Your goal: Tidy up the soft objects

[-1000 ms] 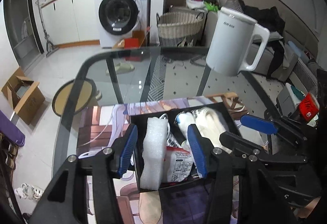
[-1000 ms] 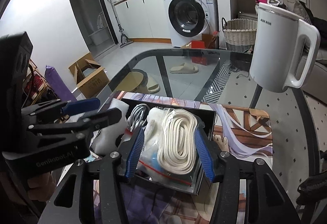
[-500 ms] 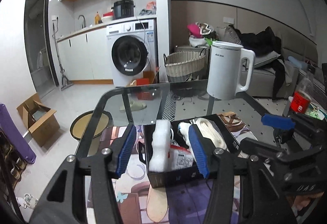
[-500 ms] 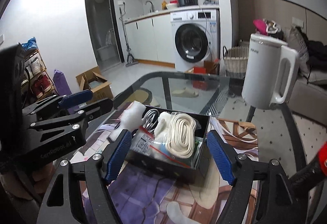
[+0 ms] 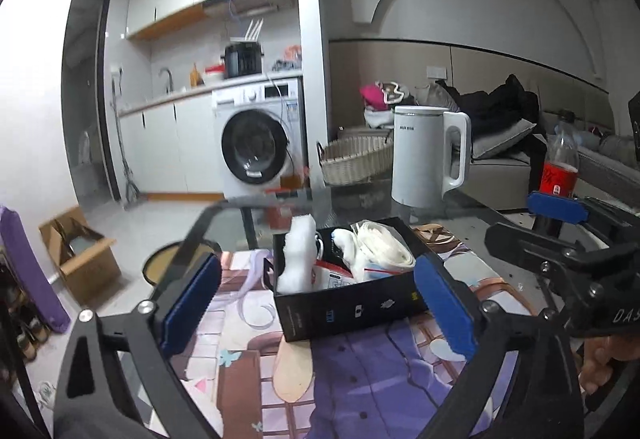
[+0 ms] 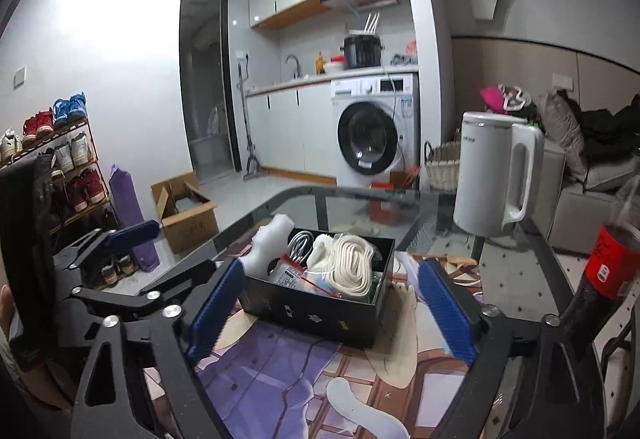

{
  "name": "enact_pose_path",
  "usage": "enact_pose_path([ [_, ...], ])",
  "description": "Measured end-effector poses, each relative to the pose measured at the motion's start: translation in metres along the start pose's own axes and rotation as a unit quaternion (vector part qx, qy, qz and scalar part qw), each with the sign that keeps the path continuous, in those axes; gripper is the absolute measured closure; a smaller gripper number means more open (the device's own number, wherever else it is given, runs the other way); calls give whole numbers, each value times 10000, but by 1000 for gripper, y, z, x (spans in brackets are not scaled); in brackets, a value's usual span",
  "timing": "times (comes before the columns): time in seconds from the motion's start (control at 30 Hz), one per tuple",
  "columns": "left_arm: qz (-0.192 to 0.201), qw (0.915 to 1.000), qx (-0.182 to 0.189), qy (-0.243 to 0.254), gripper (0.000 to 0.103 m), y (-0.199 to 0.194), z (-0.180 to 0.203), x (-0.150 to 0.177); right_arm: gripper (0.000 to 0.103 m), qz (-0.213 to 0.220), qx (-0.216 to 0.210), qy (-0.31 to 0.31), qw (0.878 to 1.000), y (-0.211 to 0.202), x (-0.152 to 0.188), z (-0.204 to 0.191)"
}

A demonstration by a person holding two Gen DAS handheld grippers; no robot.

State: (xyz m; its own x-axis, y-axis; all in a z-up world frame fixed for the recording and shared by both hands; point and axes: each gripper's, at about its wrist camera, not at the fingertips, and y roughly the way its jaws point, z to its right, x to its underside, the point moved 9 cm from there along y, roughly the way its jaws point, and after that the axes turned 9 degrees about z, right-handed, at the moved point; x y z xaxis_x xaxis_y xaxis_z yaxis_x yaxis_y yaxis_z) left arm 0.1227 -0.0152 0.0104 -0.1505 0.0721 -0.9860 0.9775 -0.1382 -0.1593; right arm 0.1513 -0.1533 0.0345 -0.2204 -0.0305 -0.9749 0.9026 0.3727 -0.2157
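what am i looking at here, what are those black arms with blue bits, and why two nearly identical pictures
There is no robot here. A person holds a handheld grasping tool in each hand, each with two fingers tipped with blue pads. A wide-angle camera sits on each tool and looks forward along its fingers, hence two similar pictures.

One picture comes from the left tool, with the right tool off to its side. The other comes from the right tool, with the left one beside it.

On the glass table lies a printed mat. On it stands an open black box holding a foam piece, a coiled white cord and a packet. A white kettle and a cola bottle stand further off.

Nothing is held: both tools' jaws are opening, pads clear of the box.
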Motion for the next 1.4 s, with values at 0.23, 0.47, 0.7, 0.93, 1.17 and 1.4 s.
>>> enact_pose_path([
  [0.23, 373, 9977, -555, -94, 0, -19, -9, 12, 2, 200, 128, 13, 9997, -16, 16, 3],
  [0.47, 198, 9968, -710, -311, 0, -10, -17, 21, 2, 202, 238, -146, 9994, -10, 22, -3],
  [0.7, 24, 9988, -427, -256, 0, -12, -13, 30, 1, 190, 431, -172, 9987, -9, 26, 7],
  [0.93, 4, 9991, -379, -176, 0, -16, -12, 33, 1, 175, 463, -122, 9987, -11, 33, 11],
  [1.17, -50, 9992, -326, -224, 0, -15, -13, 33, 1, 239, 425, -184, 9986, -11, 32, 8],
  [1.4, 74, 9991, -385, -188, 0, -17, -11, 29, 1, 226, 416, -178, 9987, -10, 32, 7],
])
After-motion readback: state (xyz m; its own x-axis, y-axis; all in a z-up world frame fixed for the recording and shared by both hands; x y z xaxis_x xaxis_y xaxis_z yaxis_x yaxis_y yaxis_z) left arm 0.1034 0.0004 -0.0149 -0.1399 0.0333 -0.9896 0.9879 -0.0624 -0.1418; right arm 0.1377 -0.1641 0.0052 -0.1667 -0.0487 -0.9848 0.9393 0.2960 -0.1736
